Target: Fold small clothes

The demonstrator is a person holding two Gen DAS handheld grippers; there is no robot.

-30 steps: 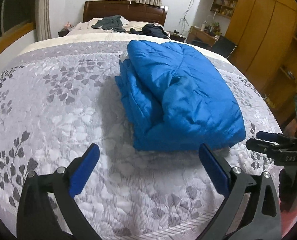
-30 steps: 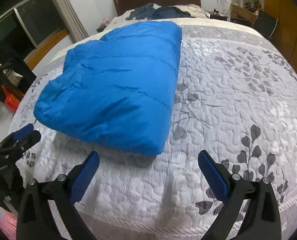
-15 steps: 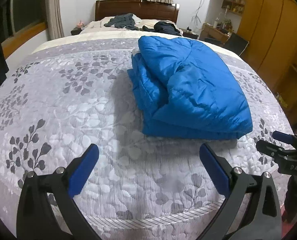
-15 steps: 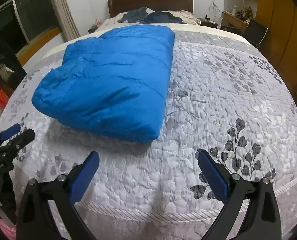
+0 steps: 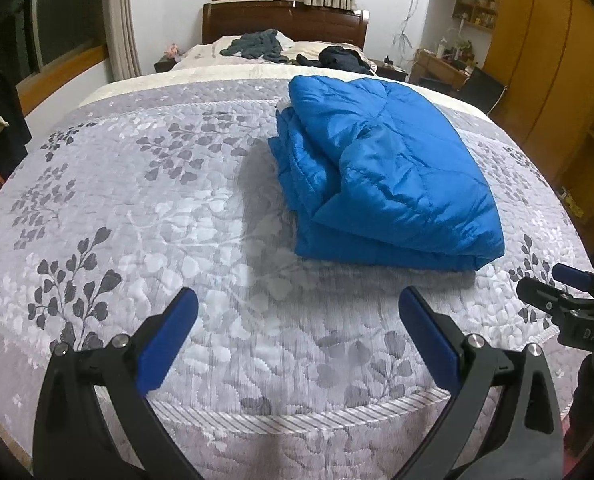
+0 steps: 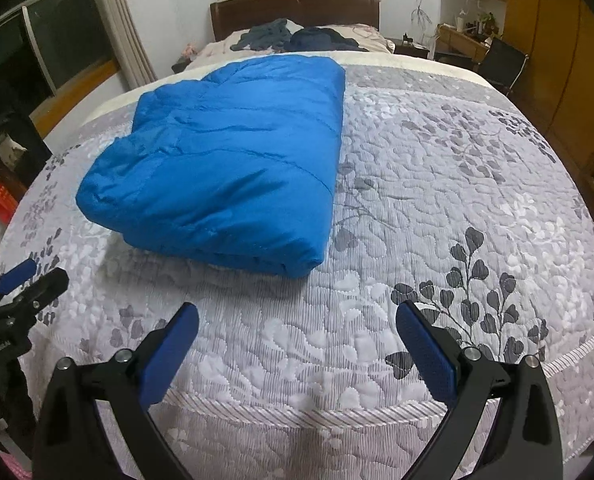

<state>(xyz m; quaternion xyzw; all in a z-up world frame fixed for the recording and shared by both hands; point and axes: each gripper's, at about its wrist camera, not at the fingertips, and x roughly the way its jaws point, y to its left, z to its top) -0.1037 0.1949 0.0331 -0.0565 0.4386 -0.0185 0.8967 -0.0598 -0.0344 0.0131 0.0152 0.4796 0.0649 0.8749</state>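
The folded jacket [image 5: 389,176] is lying on the bed [image 5: 137,208], upper right of centre, long axis running away. Both claws, left [image 5: 297,336] and right [image 6: 297,344], are hanging open, empty, neither touching it.

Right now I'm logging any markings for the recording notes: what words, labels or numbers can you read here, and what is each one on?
"DAS": pale letters on the black body of the right tongs, seen in the left wrist view; possibly cut off.
Pale lettering on the body of the left tongs in the right wrist view: too small and blurred to read.
Blue jacket, bedspread: no text visible.
Shelf items: too small to read.
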